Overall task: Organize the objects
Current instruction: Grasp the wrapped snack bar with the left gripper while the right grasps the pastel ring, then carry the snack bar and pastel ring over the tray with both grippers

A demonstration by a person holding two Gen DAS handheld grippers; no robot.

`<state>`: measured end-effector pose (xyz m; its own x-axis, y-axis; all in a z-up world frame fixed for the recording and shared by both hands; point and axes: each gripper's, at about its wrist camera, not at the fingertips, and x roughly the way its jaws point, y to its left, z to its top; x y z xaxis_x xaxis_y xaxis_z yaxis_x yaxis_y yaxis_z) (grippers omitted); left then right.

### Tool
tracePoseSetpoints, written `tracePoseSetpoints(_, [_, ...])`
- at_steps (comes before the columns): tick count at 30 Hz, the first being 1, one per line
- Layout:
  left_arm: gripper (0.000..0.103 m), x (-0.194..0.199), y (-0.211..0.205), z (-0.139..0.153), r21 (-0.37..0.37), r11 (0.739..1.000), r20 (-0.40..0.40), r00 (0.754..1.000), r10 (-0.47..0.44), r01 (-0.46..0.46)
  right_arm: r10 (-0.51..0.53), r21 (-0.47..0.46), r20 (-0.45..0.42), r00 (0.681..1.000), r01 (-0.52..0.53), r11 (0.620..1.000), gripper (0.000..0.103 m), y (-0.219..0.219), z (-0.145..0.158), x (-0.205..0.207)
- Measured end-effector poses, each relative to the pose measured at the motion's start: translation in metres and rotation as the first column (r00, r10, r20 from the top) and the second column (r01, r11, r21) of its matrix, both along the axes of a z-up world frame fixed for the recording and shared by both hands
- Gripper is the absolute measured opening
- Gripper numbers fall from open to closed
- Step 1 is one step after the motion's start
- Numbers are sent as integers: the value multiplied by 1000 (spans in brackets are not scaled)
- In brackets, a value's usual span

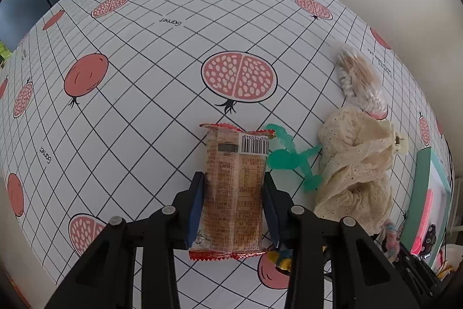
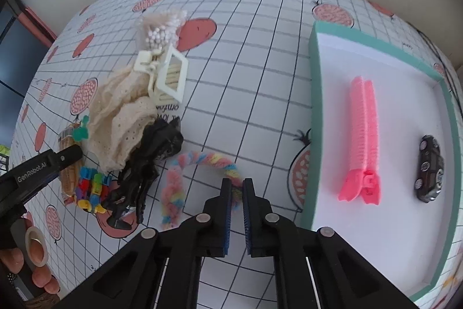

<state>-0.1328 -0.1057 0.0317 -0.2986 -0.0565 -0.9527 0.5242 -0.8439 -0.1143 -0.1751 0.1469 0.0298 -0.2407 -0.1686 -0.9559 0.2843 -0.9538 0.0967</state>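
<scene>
Holding a snack packet (image 1: 234, 190) between the left tongs (image 1: 233, 210), I have its long sides squeezed by both blue pads, barcode end pointing away from me and the crimped seam hanging back toward the wrist. It looks lifted just off the desk (image 1: 144, 77), though I cannot be sure. Just to the right of these tongs lie green plastic spoons (image 1: 289, 158), and beyond them a cream lace cloth (image 1: 356, 164) and a bag of cotton swabs (image 1: 361, 77).

My right tongs (image 2: 237, 210) are nearly closed with nothing gripped; the pastel braided rope (image 2: 185, 178) curls just ahead of their tips. Off to their right sits the teal-rimmed tray (image 2: 314, 106), already holding a pink zip-shaped clip (image 2: 363, 141) and a small dark toy car (image 2: 429, 173).

I judge the step in hand is carrying the packet rightward to that tray. To do it well I should keep the squeeze light so the contents don't crush, lift clear over the cloth pile and the white hair claw (image 2: 165, 74), and set it flat on bare tray floor apart from clip and car.
</scene>
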Motion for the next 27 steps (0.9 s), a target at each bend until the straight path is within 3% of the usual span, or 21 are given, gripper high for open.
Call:
tracePoseSetpoints(13, [39,5,-16,38,20,998,-143,988,59,-57,-24,-71,-99,995,17,997,7,8,45,0])
tracePoseSetpoints(19, [39,-1,-18,51,34,997,-193,978,78,-73,-22,-87,-117,993,12,996,7,1,51,2])
tracePoseSetpoints(27, [39,-5,5,64,63,998,-232,972,37,-23,-32,-81,-109,994,23,996,8,9,46,-1])
